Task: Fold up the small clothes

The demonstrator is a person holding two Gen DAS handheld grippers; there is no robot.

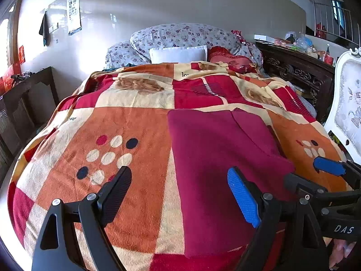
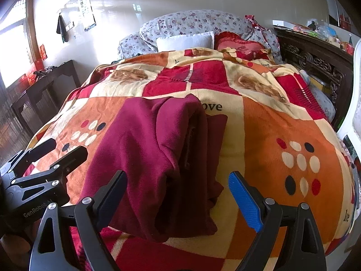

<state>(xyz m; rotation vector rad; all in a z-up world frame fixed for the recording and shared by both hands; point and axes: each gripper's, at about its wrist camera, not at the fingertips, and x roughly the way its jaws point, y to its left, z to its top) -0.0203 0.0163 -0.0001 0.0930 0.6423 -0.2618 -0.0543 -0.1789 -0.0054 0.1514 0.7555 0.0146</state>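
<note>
Lying folded on the patchwork blanket (image 2: pixel 270 122), the maroon garment (image 2: pixel 158 153) shows a doubled edge along its right side. Both grippers hover over its near end with jaws spread and nothing between them: the left gripper (image 1: pixel 180 194) beside the right gripper (image 2: pixel 178 194). White pillow (image 1: pixel 178 54) sits far behind.

The left hand-held gripper (image 1: pixel 178 194) pointed downward at a slant with its jaws spread wide and nothing between the pads. The right hand-held gripper (image 2: pixel 178 194) sat just beside it, tilted down likewise, jaws also wide apart and empty. Fingertips (image 1: pixel 340 251) showed under the right one's handle.
</note>
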